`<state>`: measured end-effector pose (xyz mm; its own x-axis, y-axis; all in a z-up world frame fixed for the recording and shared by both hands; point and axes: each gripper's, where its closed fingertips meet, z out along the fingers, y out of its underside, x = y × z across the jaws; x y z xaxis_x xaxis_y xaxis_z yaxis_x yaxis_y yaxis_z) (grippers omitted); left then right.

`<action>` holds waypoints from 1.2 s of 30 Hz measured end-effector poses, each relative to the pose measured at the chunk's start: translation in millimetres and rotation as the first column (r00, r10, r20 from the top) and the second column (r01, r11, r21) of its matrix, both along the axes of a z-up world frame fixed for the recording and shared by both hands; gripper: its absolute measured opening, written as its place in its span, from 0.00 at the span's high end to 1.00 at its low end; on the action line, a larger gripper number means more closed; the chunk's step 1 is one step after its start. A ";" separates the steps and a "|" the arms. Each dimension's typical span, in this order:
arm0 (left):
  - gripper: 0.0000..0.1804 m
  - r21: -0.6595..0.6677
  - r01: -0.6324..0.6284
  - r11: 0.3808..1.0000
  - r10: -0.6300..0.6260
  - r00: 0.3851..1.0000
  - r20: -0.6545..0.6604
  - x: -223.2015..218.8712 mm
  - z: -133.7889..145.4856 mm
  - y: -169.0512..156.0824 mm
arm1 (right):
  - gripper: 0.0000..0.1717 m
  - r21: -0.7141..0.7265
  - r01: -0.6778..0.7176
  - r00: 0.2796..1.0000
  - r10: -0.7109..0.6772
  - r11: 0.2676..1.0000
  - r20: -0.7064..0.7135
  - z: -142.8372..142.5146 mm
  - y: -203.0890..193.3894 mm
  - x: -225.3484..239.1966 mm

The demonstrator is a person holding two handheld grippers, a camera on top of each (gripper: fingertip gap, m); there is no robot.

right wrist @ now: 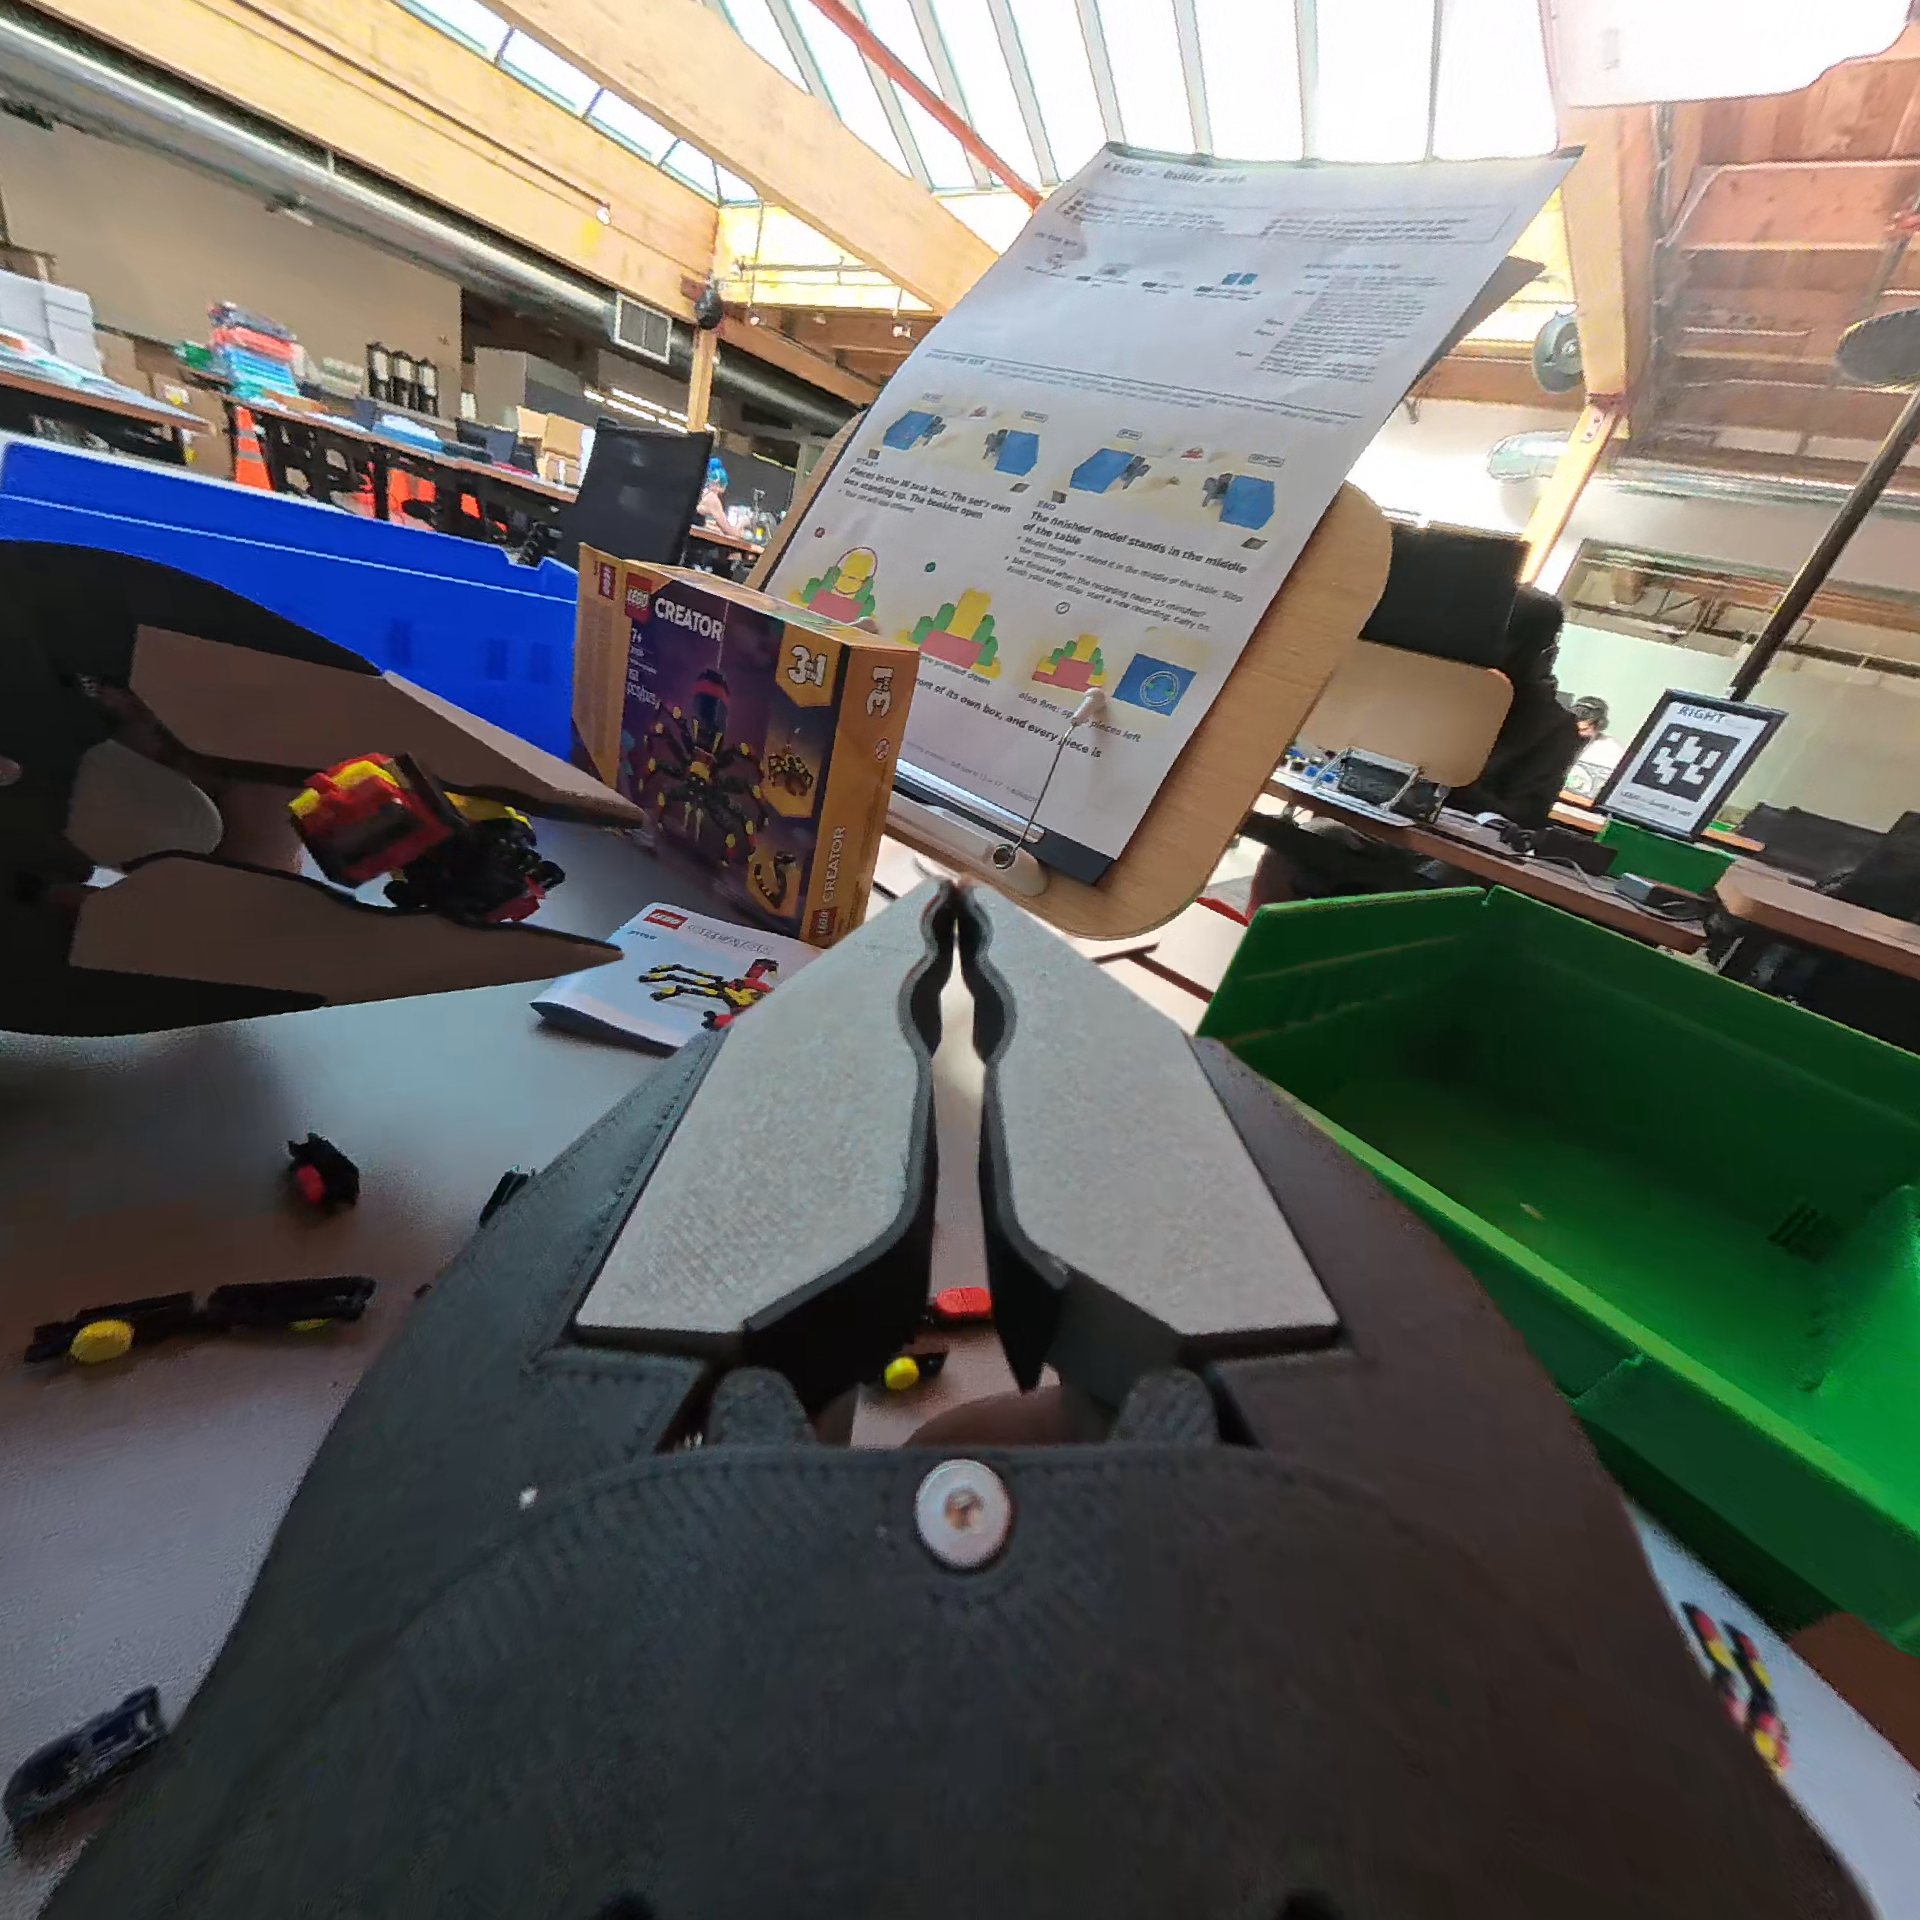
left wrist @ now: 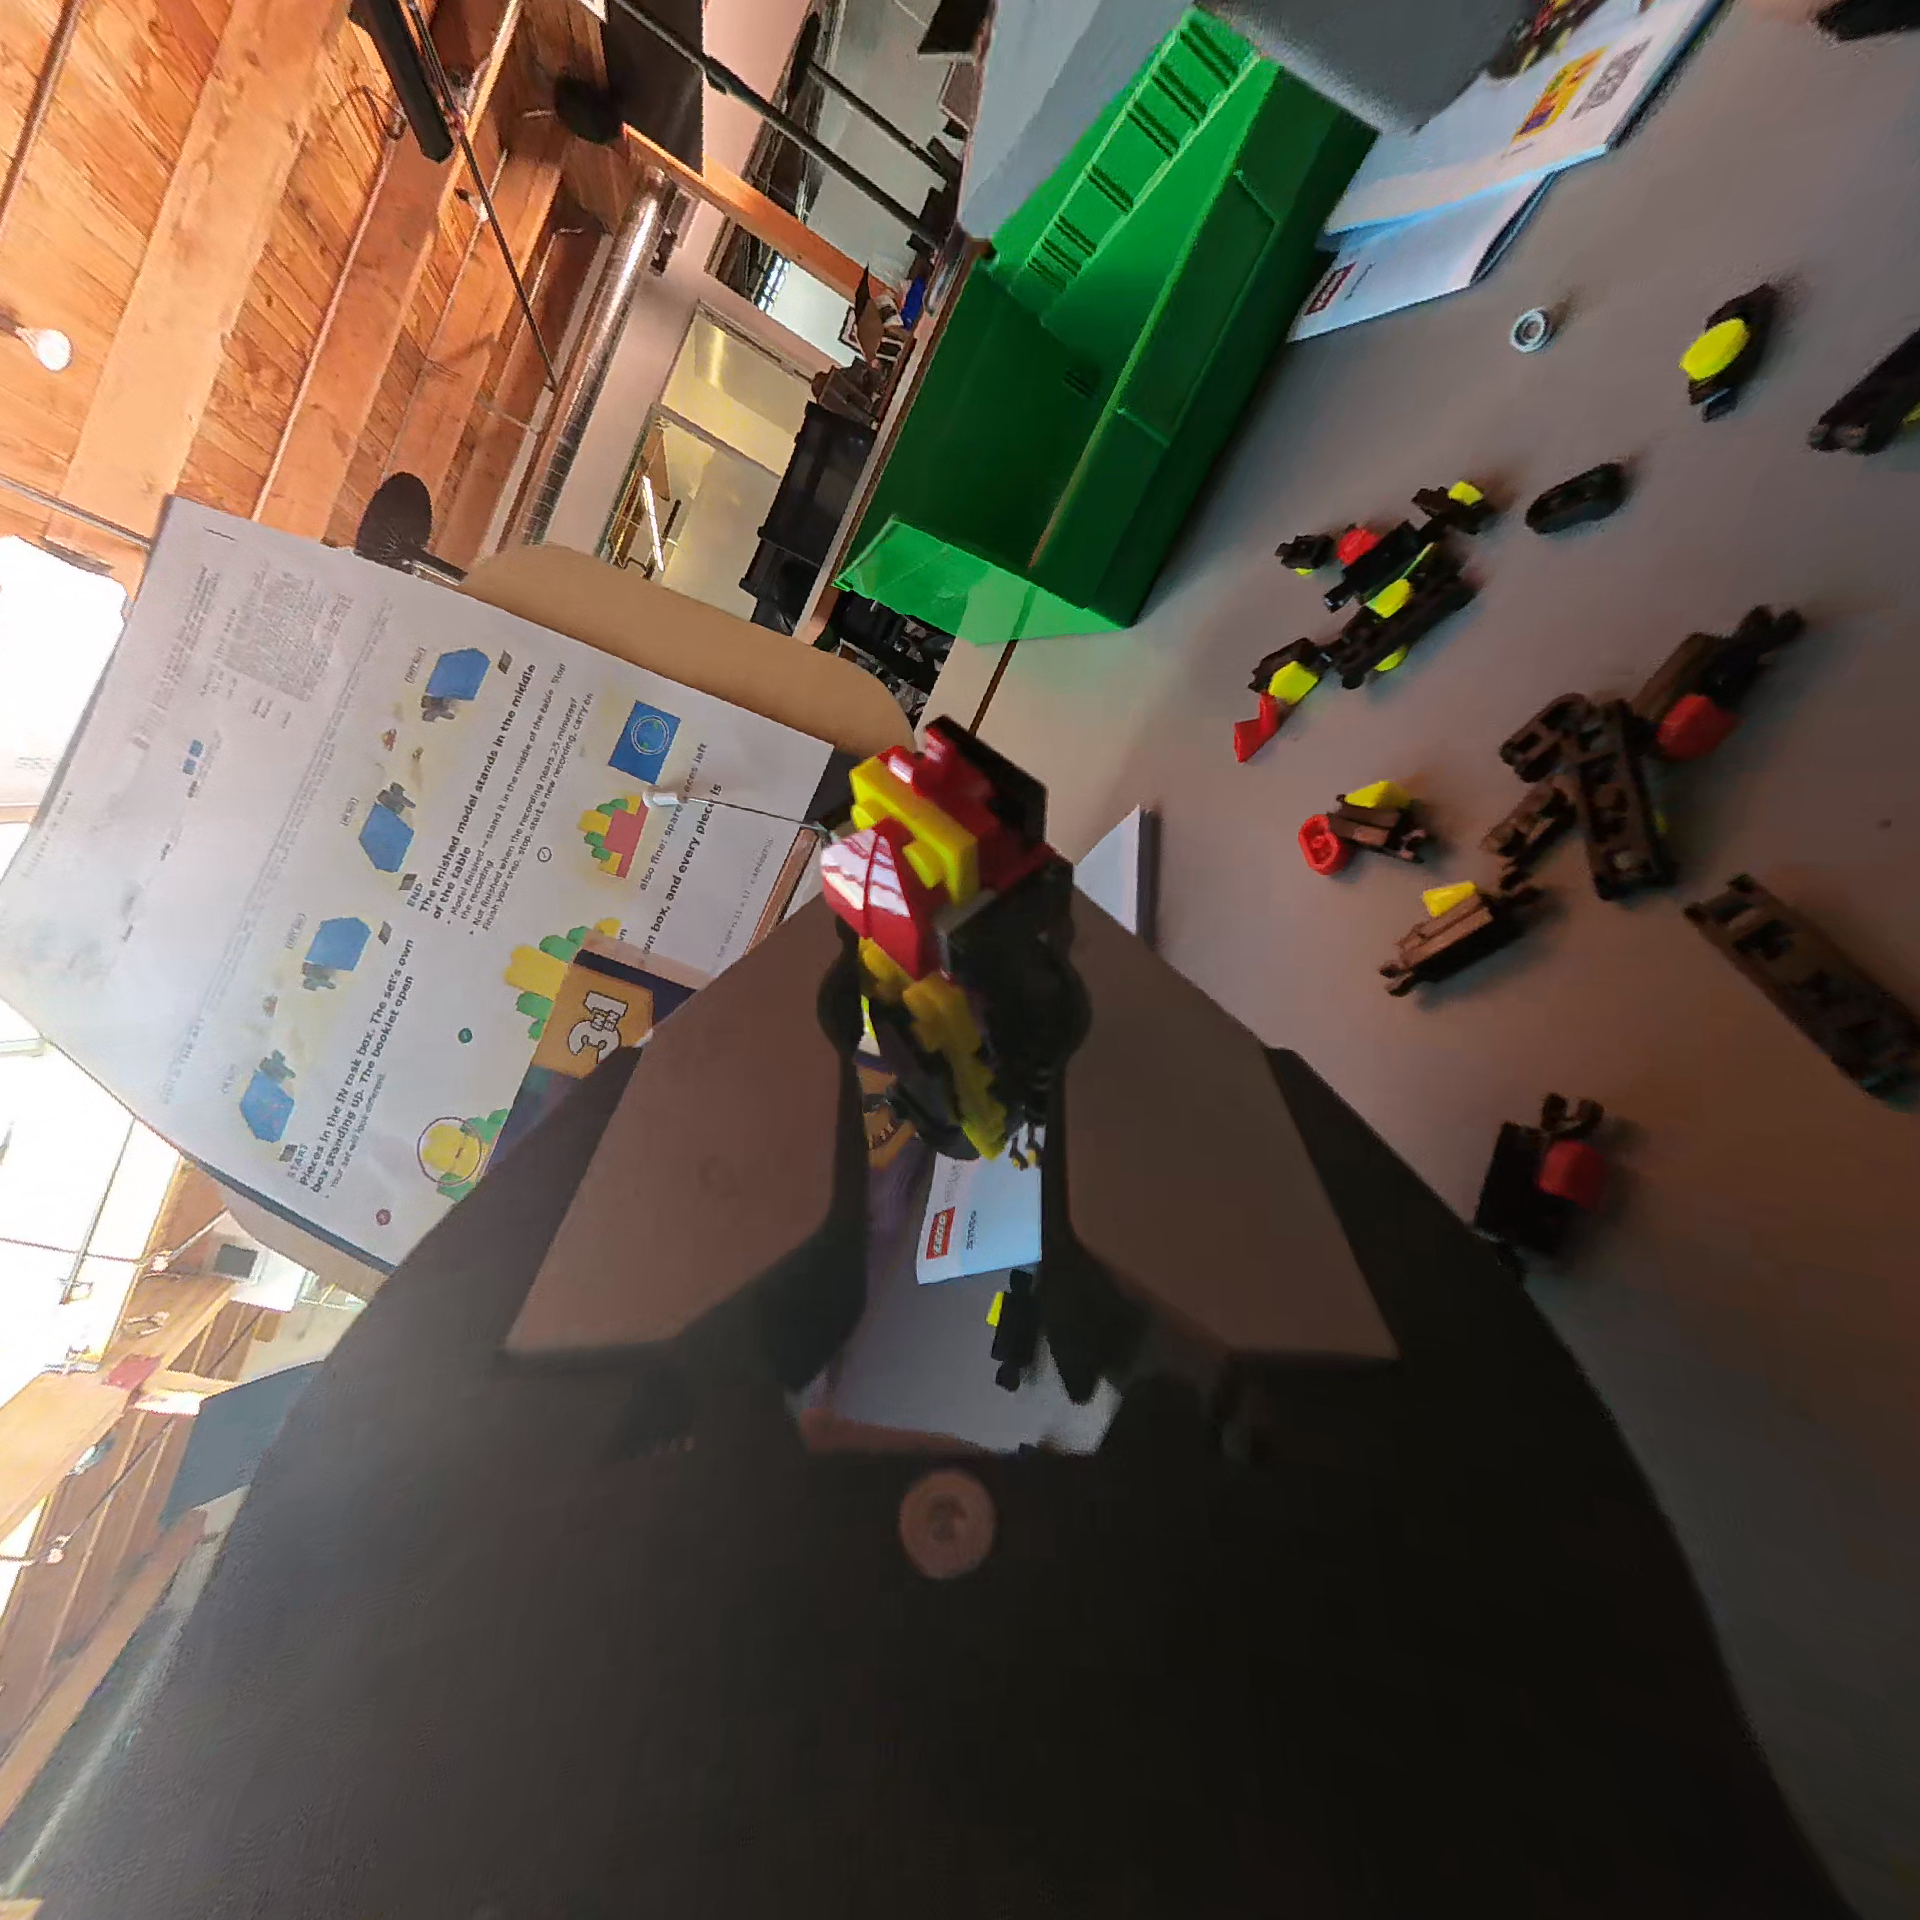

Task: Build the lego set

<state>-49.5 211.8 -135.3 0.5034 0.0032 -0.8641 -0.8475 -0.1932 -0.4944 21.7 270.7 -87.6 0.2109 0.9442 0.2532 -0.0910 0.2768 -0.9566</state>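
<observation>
My left gripper [left wrist: 951, 904] is shut on a small brick-built model [left wrist: 935, 862] of red, yellow and black pieces and holds it above the grey table [left wrist: 1299, 1091]. The right wrist view shows the same gripper [right wrist: 623, 878] at the left, with the model [right wrist: 416, 831] between its fingers. My right gripper [right wrist: 954, 894] is shut with its fingertips touching and nothing between them. It points at the wooden stand [right wrist: 1299, 727], above the table and next to the green bin [right wrist: 1558, 1091].
Several loose black, yellow and red sub-assemblies [left wrist: 1371, 603] lie on the table. A green bin [left wrist: 1091, 416], a blue bin [right wrist: 312, 582], the set's box [right wrist: 738, 748], a booklet [right wrist: 665, 977] and a printed sheet [right wrist: 1143, 468] on the stand surround the work area.
</observation>
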 end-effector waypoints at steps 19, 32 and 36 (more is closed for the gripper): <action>0.84 -0.039 0.114 0.993 -0.117 0.990 -0.079 8.4 3.1 -2.1 | 1.00 0.040 -0.019 0.999 0.020 0.999 -0.028 1.9 -8.1 -6.0; 0.83 0.063 0.282 0.957 -0.245 0.909 -0.338 -0.7 -2.9 12.5 | 0.90 -0.140 -0.552 0.800 0.569 0.822 0.189 -24.2 -80.1 -15.2; 0.83 0.021 0.287 0.958 -0.269 0.919 -0.287 0.1 -9.5 12.5 | 0.88 -0.109 -0.570 0.777 0.577 0.815 0.253 -32.1 -97.3 -16.7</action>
<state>-49.4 224.3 -144.8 0.2312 -0.0442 -0.9719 -0.9676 0.0935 -0.2345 5.1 173.4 -119.7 -0.4422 0.8758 0.1935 0.0287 0.2294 -0.9729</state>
